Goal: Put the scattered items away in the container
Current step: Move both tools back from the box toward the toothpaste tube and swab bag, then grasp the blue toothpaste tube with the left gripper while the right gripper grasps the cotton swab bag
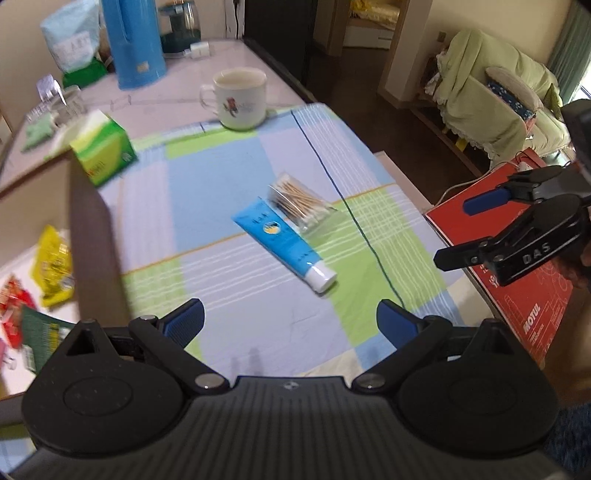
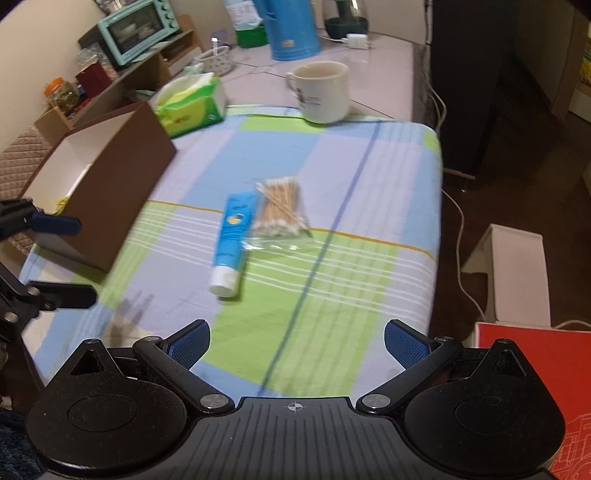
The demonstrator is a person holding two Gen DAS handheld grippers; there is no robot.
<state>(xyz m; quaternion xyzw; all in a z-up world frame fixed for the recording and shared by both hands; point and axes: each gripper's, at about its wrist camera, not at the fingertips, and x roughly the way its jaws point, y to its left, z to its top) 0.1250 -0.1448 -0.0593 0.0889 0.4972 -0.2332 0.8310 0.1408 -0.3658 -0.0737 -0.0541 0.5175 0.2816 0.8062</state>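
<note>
Centrally on the checked cloth [image 2: 332, 155], a blue tube [image 2: 232, 240] with a white cap is lying just beside a clear bag of cotton swabs [image 2: 281, 212], right of the brown box [image 2: 110, 192]. Both the left gripper [image 1: 290, 325] and right gripper [image 2: 297, 343] are hovering with fingers spread, gripping nothing.

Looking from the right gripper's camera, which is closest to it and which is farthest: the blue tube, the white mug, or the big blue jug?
1. Blue plastic tube with a white cap: nearest, on the checked cloth just ahead.
2. White ceramic mug: farther, at the cloth's far edge.
3. Tall blue plastic jug: farthest, at the table's back.
</note>
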